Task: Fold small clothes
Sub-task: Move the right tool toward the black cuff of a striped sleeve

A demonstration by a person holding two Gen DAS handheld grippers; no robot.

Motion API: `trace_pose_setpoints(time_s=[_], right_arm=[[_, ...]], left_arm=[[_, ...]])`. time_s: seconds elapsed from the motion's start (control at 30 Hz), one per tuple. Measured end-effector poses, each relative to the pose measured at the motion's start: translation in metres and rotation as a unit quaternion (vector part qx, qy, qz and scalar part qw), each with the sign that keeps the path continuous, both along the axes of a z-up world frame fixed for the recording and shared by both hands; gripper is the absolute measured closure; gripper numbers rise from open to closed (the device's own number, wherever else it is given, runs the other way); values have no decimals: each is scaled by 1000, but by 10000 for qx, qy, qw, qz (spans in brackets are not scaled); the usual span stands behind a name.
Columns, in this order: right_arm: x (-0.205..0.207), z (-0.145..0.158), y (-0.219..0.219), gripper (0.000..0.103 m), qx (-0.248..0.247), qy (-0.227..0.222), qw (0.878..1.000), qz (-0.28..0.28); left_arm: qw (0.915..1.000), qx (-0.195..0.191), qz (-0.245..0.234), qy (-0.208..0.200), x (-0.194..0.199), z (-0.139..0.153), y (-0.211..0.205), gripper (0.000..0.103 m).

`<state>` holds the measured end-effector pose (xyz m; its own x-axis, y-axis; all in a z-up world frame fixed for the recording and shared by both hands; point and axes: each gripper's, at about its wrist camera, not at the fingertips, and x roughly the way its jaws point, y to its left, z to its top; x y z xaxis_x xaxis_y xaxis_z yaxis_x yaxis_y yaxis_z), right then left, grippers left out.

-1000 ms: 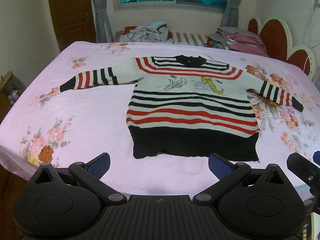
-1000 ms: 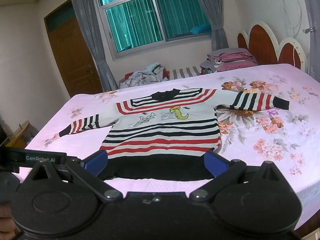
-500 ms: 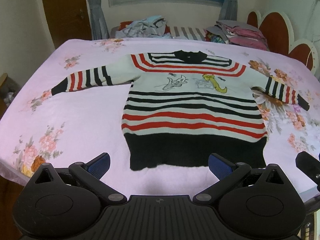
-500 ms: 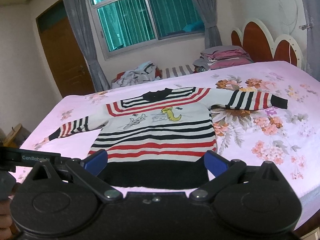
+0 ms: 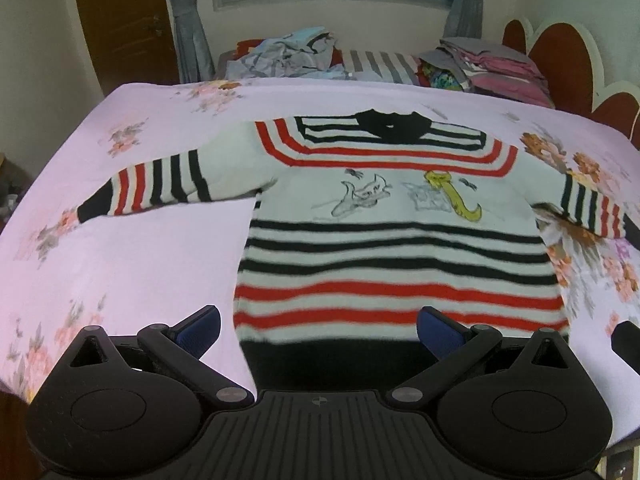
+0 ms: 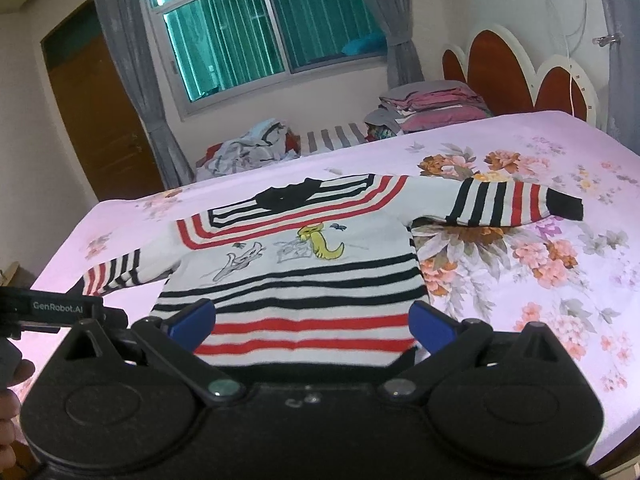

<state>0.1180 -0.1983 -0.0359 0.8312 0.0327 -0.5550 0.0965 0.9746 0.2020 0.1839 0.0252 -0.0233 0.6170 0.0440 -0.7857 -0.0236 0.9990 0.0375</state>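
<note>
A small striped sweater [image 5: 396,240] in white, black and red lies flat, face up, on the pink floral bed [image 5: 120,248], sleeves spread to both sides, black hem nearest me. It also shows in the right wrist view [image 6: 304,276]. My left gripper [image 5: 318,330] is open and empty, above the hem's left part. My right gripper [image 6: 312,322] is open and empty, above the lower stripes. The hem's near edge is hidden behind both grippers' bodies.
A heap of loose clothes [image 5: 288,56] and a stack of folded bedding [image 5: 488,66] lie beyond the bed's far edge. A red scalloped headboard [image 6: 516,72] stands at the right. A wooden door [image 5: 120,20] is at the far left.
Both grippers have moved forward over the bed toward the sweater, from short of the hem to above its lower part. Both stay open. The sweater has not moved.
</note>
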Motion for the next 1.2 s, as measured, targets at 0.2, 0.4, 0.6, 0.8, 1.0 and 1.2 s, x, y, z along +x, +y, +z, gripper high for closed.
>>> trace_pose_setpoints(time_s=[0.2, 0.4, 0.6, 0.8, 1.0, 1.2], right_arm=[[36, -2, 2, 0, -23, 33, 9996, -292], [62, -2, 1, 1, -4, -13, 9984, -566], [83, -2, -3, 4, -63, -29, 9972, -742], [107, -9, -18, 8, -102, 46, 9969, -781], [137, -24, -53, 20, 122, 232, 9964, -810], [165, -35, -96, 24, 128, 356, 9956, -860]], left_arm=[[9999, -25, -123, -13, 43, -5, 7, 0], [9989, 125, -388, -225, 79, -10, 14, 0], [9988, 106, -453, -156, 109, -19, 18, 0], [9990, 63, -449, -57, 131, -33, 10, 0], [9991, 80, -386, -143, 148, -40, -10, 0], [9996, 130, -215, -115, 174, -47, -40, 0]])
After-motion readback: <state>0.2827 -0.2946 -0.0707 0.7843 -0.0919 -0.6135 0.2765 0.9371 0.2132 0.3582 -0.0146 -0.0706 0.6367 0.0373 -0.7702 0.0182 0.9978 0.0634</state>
